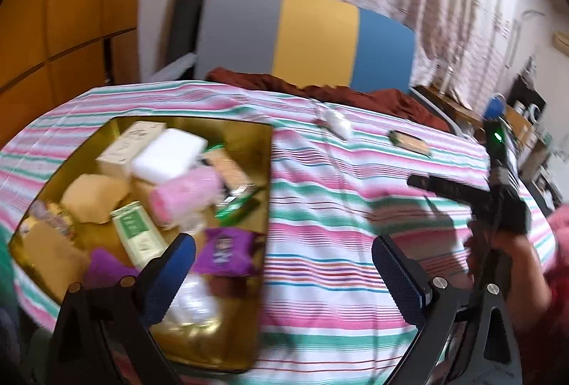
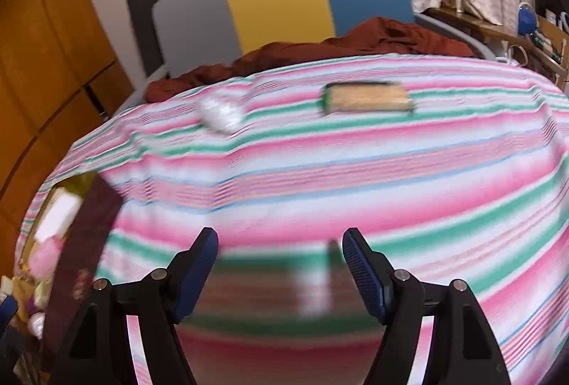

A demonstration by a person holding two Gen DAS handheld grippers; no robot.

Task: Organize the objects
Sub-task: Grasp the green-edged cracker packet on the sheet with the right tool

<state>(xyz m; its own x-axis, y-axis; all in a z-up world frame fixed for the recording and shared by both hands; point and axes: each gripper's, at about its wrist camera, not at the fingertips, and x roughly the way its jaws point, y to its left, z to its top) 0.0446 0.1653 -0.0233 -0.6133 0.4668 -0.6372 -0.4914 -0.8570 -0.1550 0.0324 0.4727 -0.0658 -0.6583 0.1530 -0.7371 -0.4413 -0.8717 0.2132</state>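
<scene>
Two packets [image 2: 368,99] [image 2: 220,113] (far) beyond right claw [image 2: 281,274]

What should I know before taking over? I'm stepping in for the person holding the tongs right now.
Left tongs: open, empty, above the near edge of the gold box.
Right tongs: open, empty, over bare striped cloth.
Done: the box already holds many things, such as a pink towel, a white block and a purple packet.
Left: a clear bag and a green-ended packet lie on the cloth beyond the right tongs, apart from each other. Both likely still belong in the box.
</scene>
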